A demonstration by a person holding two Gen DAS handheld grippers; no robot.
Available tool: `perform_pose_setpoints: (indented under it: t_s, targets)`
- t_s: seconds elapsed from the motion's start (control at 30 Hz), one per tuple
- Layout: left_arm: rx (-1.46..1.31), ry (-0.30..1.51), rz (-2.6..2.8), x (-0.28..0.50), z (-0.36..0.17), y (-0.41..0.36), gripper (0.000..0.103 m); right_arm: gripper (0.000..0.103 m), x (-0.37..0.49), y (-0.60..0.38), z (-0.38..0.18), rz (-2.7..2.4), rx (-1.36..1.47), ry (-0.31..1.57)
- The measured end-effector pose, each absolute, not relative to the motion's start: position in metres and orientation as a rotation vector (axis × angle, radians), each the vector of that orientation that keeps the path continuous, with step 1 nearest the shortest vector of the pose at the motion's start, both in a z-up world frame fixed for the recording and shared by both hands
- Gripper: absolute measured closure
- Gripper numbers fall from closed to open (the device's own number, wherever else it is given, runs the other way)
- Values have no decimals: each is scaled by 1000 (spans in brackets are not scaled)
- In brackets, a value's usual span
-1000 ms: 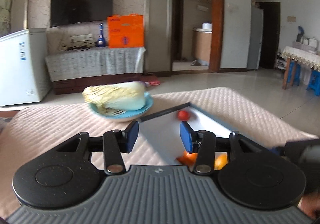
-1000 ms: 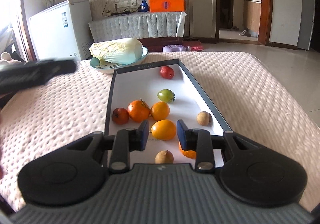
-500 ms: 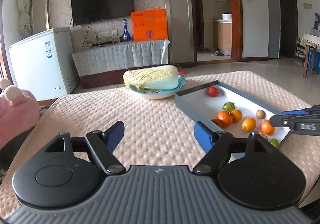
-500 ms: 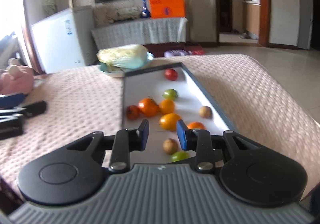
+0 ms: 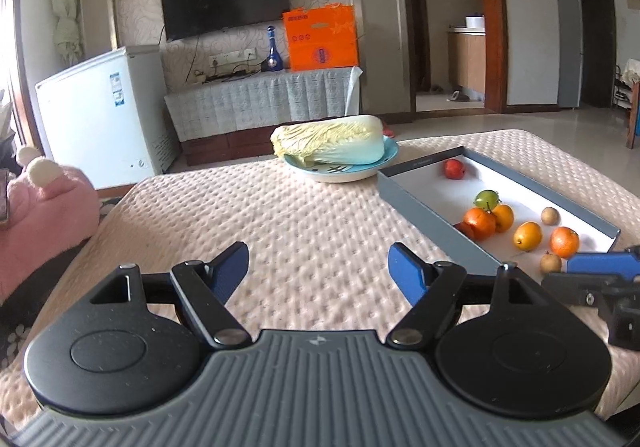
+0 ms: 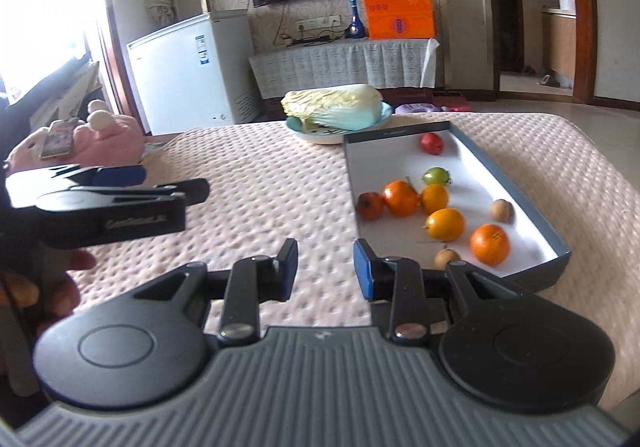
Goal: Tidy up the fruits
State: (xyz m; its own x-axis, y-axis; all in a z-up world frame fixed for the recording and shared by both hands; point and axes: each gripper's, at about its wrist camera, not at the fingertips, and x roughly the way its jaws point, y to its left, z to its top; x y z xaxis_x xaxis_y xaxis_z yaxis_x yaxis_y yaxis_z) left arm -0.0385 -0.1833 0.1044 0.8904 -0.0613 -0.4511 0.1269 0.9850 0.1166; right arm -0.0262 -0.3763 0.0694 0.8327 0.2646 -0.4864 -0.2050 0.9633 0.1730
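1. Your left gripper (image 5: 318,267) stood wide open with nothing between the blue pads; it hung over the bare quilted tabletop (image 5: 304,215), left of the tray (image 5: 416,203), probably parked clear of the work.
2. Your right gripper (image 6: 325,267) was narrowed to a small gap and held nothing; it sat at the tray's near left corner, just short of the fruit, likely lining up a pick.
3. The fruits all lay loose in the tray: red one (image 6: 431,143) near the far edge; green tomato (image 6: 437,176) mid-tray; orange cluster (image 6: 401,198) against the left wall; yellow-orange one (image 6: 445,224) and another orange (image 6: 489,244) toward the near edge; two small brown ones, at the right wall (image 6: 502,209) and the near edge (image 6: 447,257).
4. The cabbage on its plate (image 6: 316,136) touched the tray's far left corner; not fruit, so probably left alone.
5. Sorting looked not yet started; nothing was grouped.
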Motion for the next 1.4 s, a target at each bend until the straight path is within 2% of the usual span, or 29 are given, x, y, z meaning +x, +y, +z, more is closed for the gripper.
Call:
perform_pose_setpoints:
  t_s: [0.87,0.9,0.97,1.03,1.4]
  targets:
    - [126,489,-97,-31,101,-188,22,69,-29,-360,62,288,50,563]
    - [121,487,-112,-31,102,-192,21,70,-30,-364,63,280,48,565]
    - [110,472,-152,-32,105,-202,6,69,-34,-373,63,261,46,566]
    - [121,433,-172,-36,108,-215,1,69,-40,-385,64,236,49,563]
    - [181,299,-251,-58,115,-300,0,69,-75,-454,63,72,116,566]
